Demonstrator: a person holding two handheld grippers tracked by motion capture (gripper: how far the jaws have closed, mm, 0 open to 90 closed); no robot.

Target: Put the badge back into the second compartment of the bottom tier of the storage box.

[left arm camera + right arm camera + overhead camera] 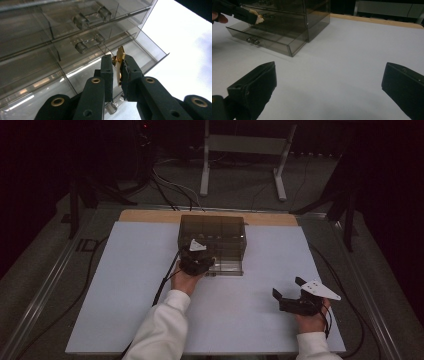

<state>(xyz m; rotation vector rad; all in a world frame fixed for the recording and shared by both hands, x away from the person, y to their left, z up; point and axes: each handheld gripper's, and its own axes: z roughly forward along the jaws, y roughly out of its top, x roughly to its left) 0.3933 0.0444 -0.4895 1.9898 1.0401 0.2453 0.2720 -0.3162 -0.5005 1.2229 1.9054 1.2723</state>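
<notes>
A smoky see-through drawer box [220,227] stands at the back middle of the white table. Its bottom drawer [274,46] is pulled out, with a small metal knob [253,41] on the front. My left gripper [116,60] hovers over that open drawer, shut on a thin gold-coloured piece [120,55] that sticks up between the pads. In the high view the left gripper [199,261] is at the box's front left. In the right gripper view it comes in at the top left, gold piece [259,19] at its tip. My right gripper [286,288] rests low at the table's right, open, with nothing between its jaws [329,72].
The two upper drawers [82,20] of the box are closed. A wooden strip [150,216] runs along the table's far edge. Cables [167,275] trail across the table and floor. Beyond the table stands a metal frame [242,145]. Dark stands flank the table.
</notes>
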